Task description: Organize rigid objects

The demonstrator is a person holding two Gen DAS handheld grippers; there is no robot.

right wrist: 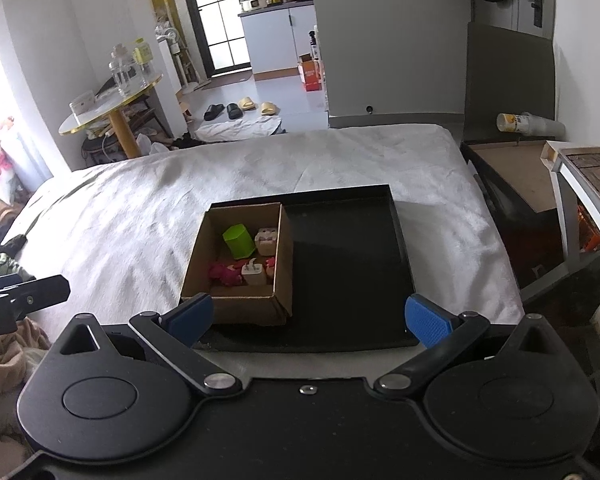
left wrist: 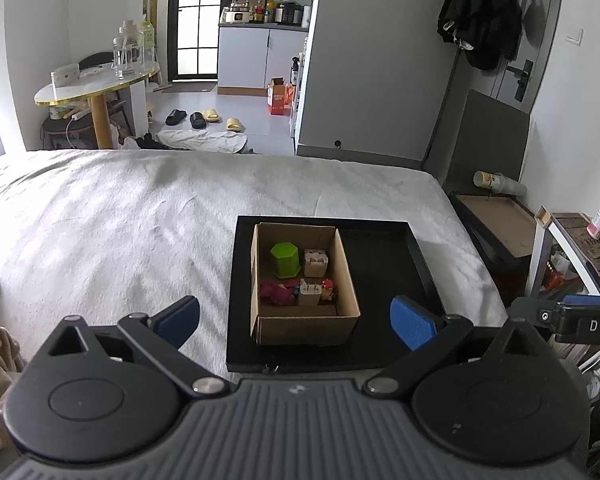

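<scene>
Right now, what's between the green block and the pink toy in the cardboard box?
Nothing but bare box floor: in the left wrist view, the green hexagonal plastic block stands behind the crumpled pink toy inside the brown cardboard box.

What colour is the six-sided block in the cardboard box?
Bright lime green six-sided block, clearest in the left wrist view.

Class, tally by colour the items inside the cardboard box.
Green: 1, hexagonal container
Beige: 2, far charger plug and near charger plug
Magenta: 1, toy
Red-yellow: 1, small toy, partly hidden
Total: 5
</scene>
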